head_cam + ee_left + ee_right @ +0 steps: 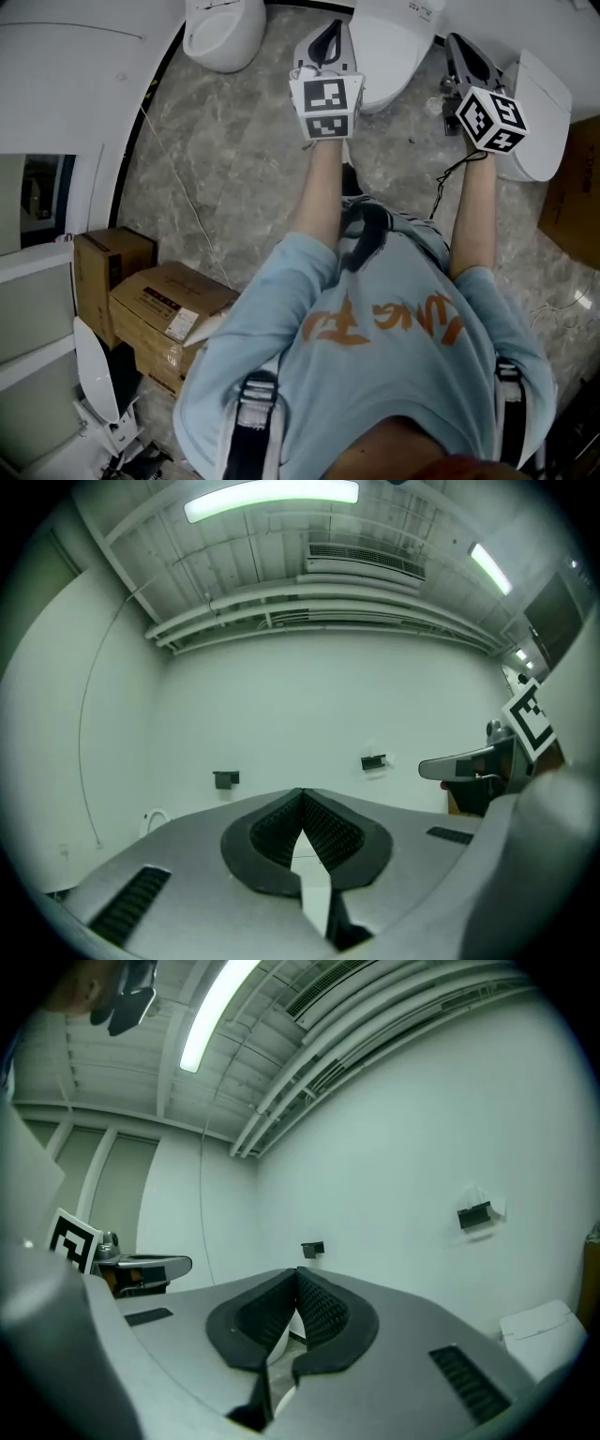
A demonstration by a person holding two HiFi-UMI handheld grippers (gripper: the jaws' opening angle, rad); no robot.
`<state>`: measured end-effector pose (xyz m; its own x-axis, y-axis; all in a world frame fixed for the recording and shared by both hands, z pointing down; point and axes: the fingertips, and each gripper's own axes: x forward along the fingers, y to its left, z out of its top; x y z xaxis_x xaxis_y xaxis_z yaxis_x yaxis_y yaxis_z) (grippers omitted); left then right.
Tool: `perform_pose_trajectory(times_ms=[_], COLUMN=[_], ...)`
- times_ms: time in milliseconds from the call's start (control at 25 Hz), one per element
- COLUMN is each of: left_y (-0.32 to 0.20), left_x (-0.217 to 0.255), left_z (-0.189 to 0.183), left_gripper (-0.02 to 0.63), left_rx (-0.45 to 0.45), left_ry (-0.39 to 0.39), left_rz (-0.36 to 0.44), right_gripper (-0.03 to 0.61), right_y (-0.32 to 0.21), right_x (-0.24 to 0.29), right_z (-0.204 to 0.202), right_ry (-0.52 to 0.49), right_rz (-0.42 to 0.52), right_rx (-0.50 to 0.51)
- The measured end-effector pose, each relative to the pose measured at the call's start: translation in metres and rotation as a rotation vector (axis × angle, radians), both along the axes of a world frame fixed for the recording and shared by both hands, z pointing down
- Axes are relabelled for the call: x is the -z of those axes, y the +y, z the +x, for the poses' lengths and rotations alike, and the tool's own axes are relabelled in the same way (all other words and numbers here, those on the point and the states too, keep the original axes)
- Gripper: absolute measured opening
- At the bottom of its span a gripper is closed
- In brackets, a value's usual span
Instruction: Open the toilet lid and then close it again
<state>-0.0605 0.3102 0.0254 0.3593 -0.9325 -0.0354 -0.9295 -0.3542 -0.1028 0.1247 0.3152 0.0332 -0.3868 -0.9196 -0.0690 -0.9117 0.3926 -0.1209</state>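
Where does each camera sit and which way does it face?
Head view: on the person's head, facing steeply down at toilet, arms, left claw, right claw.
Left gripper view: on the left claw, facing level at the wall; its jaws shut, empty.
Right gripper view: on the right claw, level at that wall; jaws shut, empty.
Shared: both gripper views show that wall and the other claw.

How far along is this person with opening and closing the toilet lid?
Nothing visibly done: the toilet lid lies down. In hand: the left claw and right claw are shut, empty, held level. Lifting the lid, then lowering it, seemingly both remain.
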Motion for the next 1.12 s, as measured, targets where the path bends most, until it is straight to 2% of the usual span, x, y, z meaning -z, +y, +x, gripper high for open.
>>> perform_pose_trajectory(times_ms=[120, 200, 320, 440, 520, 600, 760, 920, 1120], left_y=[-0.054, -0.102, -0.161, -0.205, -0.23, -0.255, -0.285, -0.271, -0.277], left_x=[-0.014, -0.018, -0.041, -0.079, -0.114, -0.15, -0.21, -0.265, -0.327], left_z=[0.006, -0.003, -0.019, -0.021, -0.021, -0.027, -0.031, -0.014, -0.003], left_gripper=[0.023, 0.023, 0.023, 0.023, 0.023, 0.023, 0.024, 0.025, 0.025], left_rx=[-0.047, -0.054, -0.058, -0.105, -0.137, -0.148, -0.155, -0.184, -0.188], left_ry=[0.0, -0.002, -0.023, -0.057, -0.075, -0.081, -0.081, -0.095, -0.104], left_rz=[-0.026, -0.049, -0.116, -0.204, -0.277, -0.355, -0.466, -0.588, -0.671], right_gripper=[0.012, 0.012, 0.012, 0.012, 0.012, 0.012, 0.012, 0.012, 0.012], right_y=[-0.049, -0.093, -0.149, -0.202, -0.233, -0.258, -0.277, -0.264, -0.268], right_x=[-0.019, -0.029, -0.052, -0.086, -0.121, -0.155, -0.207, -0.257, -0.321], right_z=[0.021, 0.015, -0.017, -0.058, -0.074, -0.075, -0.054, -0.023, -0.026], right_ry=[-0.046, -0.068, -0.067, -0.067, -0.045, -0.022, -0.015, -0.004, 0.094], right_rz=[-0.046, -0.072, -0.115, -0.174, -0.249, -0.331, -0.429, -0.552, -0.649], right_rx=[-0.063, -0.077, -0.029, 0.046, 0.052, 0.018, -0.033, -0.073, 0.025])
